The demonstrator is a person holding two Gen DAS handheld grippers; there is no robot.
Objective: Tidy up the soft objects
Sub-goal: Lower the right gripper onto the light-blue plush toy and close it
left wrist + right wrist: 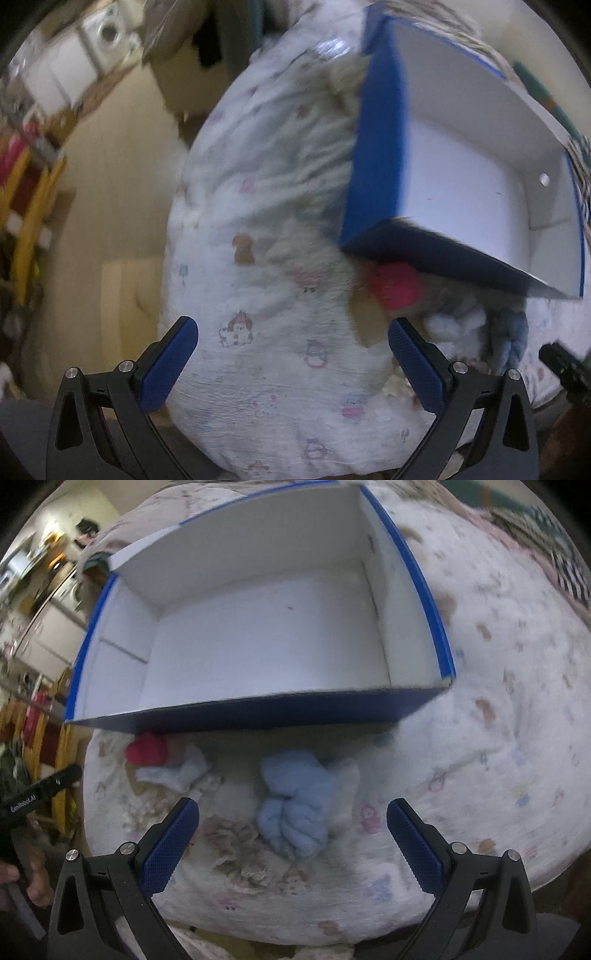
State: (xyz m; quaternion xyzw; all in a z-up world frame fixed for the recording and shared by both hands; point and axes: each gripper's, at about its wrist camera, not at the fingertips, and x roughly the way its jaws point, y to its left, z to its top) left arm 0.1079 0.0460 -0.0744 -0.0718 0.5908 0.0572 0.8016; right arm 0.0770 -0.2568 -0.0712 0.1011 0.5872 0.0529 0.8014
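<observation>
While both jaws are standing wide apart, the right gripper [293,843] and left gripper [293,363] are gripping nothing — the blue cloth [293,805] and red cloth [147,752] are lying on the blanket [498,746] just before the blue box [258,712].

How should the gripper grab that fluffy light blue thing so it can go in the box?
Probably pinch the light blue bundle across its bunched lower end, coming straight down from above with the right gripper, which is open just short of it. The bundle lies loose and lumpy on the printed blanket, apart from the blue box, so a grip on the thick folds should hold better than one on its loose edges.
</observation>
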